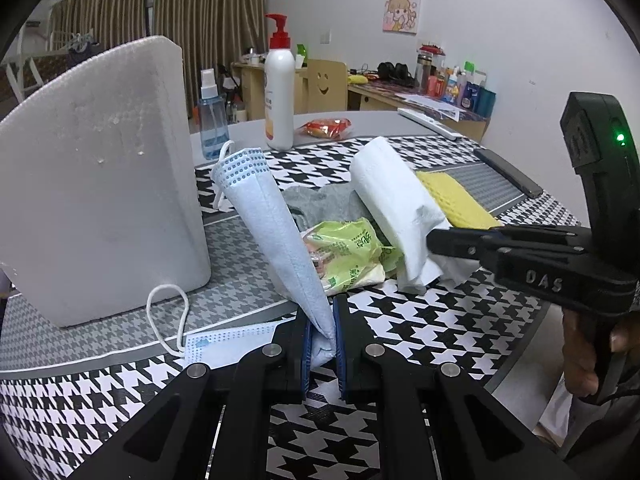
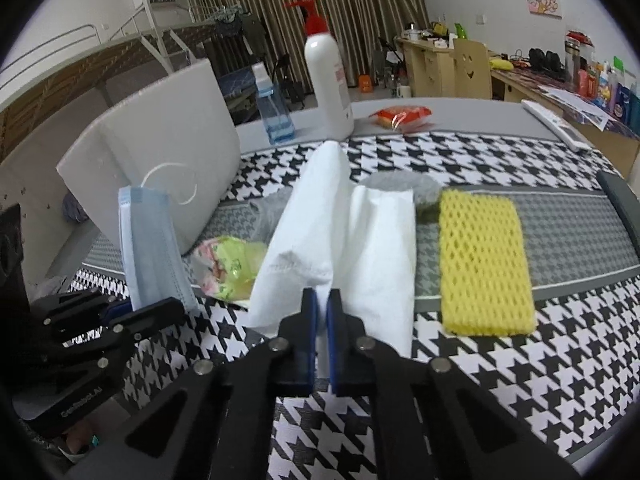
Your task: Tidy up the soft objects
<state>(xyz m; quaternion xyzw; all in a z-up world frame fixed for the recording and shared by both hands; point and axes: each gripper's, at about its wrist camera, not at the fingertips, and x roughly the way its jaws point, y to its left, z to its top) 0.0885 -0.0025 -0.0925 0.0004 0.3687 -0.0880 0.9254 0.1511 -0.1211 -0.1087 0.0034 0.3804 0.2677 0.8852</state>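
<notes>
**Both pinches on limp goods**

Now my left gripper (image 1: 320,344) pinches the mask (image 1: 272,220) by one corner; it stands up like a cone at 12 o'clock. My right gripper (image 2: 323,320) is pressed onto the tissue (image 2: 340,232) edge. Both look light, floppy and easily torn, so I judge folded edges the safest hold.

foam box (image 1: 100,176) blocking left, bottles (image 1: 279,92) behind, open mat (image 2: 540,360) right

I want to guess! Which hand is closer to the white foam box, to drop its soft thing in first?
Probably the left: the left gripper pinches the blue face mask right beside the white foam box; the right gripper, holding the white tissue, sits farther away.
</notes>
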